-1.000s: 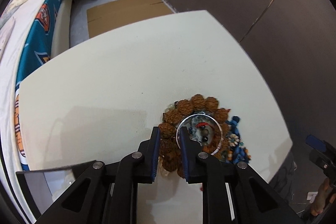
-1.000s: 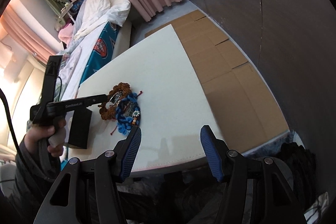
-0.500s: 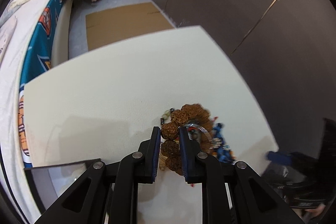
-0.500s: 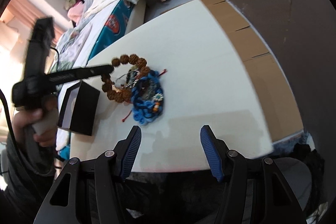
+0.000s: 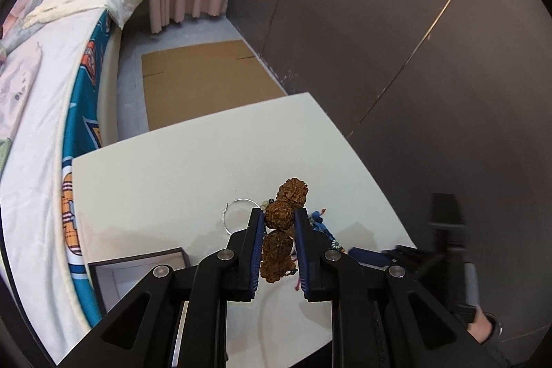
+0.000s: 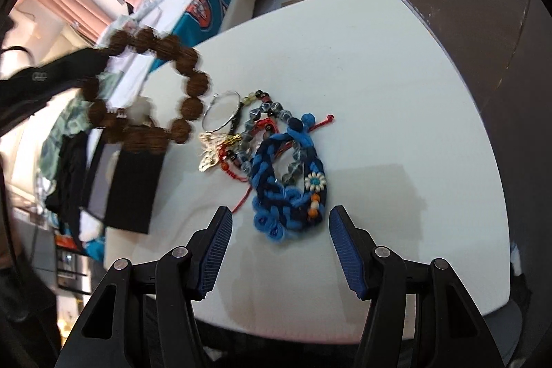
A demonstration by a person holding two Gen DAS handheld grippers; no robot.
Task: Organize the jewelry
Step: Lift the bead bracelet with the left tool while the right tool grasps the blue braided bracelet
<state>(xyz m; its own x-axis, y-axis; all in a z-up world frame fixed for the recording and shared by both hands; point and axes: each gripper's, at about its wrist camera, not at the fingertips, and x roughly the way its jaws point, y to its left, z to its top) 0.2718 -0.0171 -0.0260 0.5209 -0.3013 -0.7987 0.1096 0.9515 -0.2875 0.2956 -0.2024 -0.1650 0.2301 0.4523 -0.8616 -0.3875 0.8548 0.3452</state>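
Observation:
My left gripper is shut on a bracelet of big brown knobbly beads, lifted clear of the white table. In the right wrist view the same brown bead bracelet hangs blurred in the air at the left. On the table lie a thin silver ring bangle, a gold butterfly piece, a glass bead bracelet with red cord, and a blue braided bracelet. My right gripper stands open just in front of the blue braid, apart from it.
An open dark box stands at the table's near left; the dark box also shows in the right wrist view. A bed runs along the table's left side. Cardboard covers the floor beyond. A dark wall rises on the right.
My left gripper has lifted the brown bead bracelet off the pile, leaving the silver bangle on the table. The right gripper has come closer over the blue braid, still open.

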